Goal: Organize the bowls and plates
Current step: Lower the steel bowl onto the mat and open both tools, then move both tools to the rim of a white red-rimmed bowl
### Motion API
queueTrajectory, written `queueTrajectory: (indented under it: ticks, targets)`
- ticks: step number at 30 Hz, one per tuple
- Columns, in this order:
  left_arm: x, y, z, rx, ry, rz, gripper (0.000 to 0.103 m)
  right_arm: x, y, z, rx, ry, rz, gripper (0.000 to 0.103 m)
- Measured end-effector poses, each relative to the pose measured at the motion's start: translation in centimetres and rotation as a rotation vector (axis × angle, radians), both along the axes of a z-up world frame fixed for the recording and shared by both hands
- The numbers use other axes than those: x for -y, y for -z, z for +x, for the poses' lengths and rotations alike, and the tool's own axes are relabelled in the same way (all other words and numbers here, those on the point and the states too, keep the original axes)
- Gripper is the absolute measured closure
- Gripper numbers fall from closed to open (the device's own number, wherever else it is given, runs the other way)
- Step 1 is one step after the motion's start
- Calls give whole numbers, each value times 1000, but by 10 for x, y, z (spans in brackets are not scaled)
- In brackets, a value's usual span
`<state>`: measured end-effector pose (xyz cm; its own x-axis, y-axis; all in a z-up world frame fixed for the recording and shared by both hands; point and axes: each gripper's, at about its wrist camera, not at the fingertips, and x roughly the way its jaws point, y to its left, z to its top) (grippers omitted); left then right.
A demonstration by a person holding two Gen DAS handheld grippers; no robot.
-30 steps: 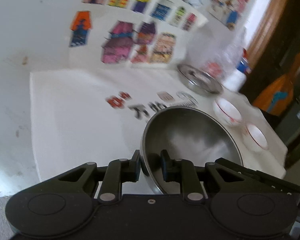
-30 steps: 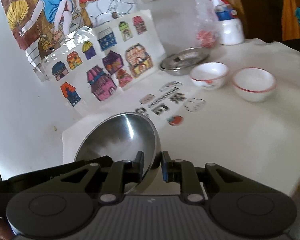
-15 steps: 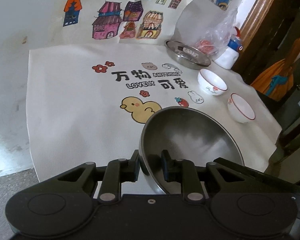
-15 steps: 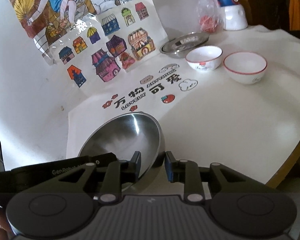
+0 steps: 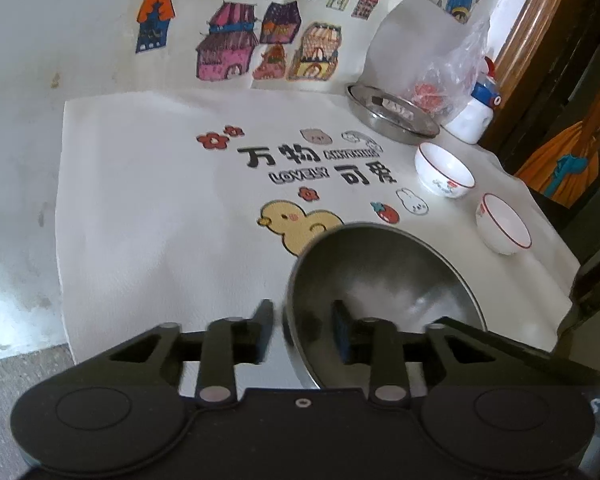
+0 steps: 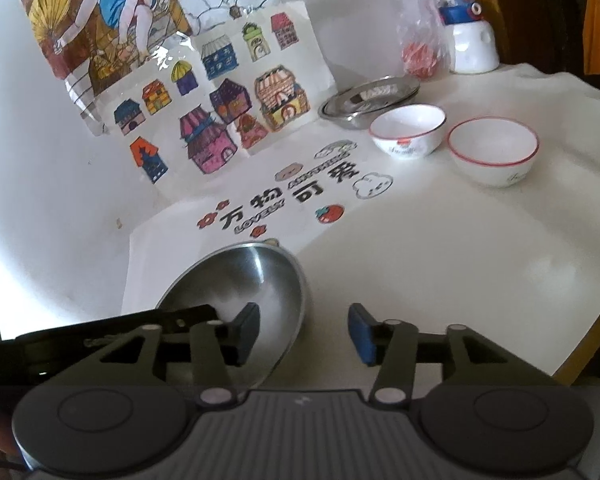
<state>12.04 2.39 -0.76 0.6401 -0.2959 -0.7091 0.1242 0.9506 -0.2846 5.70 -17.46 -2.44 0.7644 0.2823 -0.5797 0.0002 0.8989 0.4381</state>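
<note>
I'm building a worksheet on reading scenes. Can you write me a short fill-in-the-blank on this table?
1. The large bowl at the tongs is made of ____.
2. The number of small white bowls on the cloth is ____.
3. The cartoon animal printed beside the large bowl is a yellow ____.

Missing words: metal; two; duck

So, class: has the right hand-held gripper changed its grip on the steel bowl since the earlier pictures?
Yes. The right hand-held gripper was clamped on the steel bowl rim; its jaws are now opening, pads clear of the rim.
</note>
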Motion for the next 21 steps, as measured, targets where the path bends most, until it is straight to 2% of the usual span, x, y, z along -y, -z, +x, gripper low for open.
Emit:
queueTrajectory:
  ticks: [2,5,8,13,21]
  targets:
    - [-2,-3,0,17,-11,4,51,5,-2,0,10,9,3,37]
    - [-4,-9,0,48,-28,20,43,10,-6,0,30,20,7,28]
    - [-4,-16,4,73,-39,45,38,16,-11,1,58,28,10,18]
    - [4,-26,13,101,-34,84,28,28,-19,1,104,55,9,10]
    - [26,-39,29,145,14,147,25,56,-23,6,143,101,5,4]
